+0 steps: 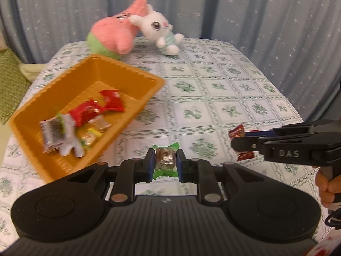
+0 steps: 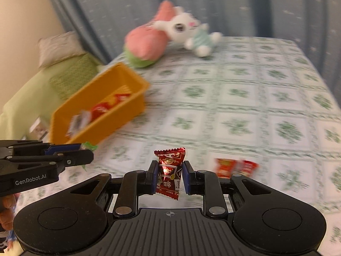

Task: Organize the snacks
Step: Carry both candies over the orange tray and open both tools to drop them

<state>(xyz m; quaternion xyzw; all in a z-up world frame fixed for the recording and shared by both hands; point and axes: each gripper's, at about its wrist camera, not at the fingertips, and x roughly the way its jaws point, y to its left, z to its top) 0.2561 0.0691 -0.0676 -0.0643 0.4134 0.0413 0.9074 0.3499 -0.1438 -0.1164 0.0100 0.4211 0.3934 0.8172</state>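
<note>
My left gripper (image 1: 165, 161) is shut on a green-wrapped candy (image 1: 165, 160), held above the table just right of the orange tray (image 1: 136, 74). The tray holds several wrapped snacks, red ones (image 1: 93, 111) among them. My right gripper (image 2: 170, 171) is shut on a dark red wrapped candy (image 2: 170, 170) above the table. It shows in the left wrist view (image 1: 240, 137) at the right, with the red candy's end (image 1: 236, 131) sticking out. The left gripper shows in the right wrist view (image 2: 85, 151) at the left. A red snack pack (image 2: 235, 167) lies on the tablecloth, also seen in the left wrist view (image 1: 246, 155).
A pink and green plush (image 1: 113, 34) and a white bunny plush (image 1: 159, 29) lie at the table's far edge. A floral tablecloth (image 1: 213, 85) covers the table. Blue curtains hang behind. A green cushion (image 2: 70, 76) sits beyond the table's left edge.
</note>
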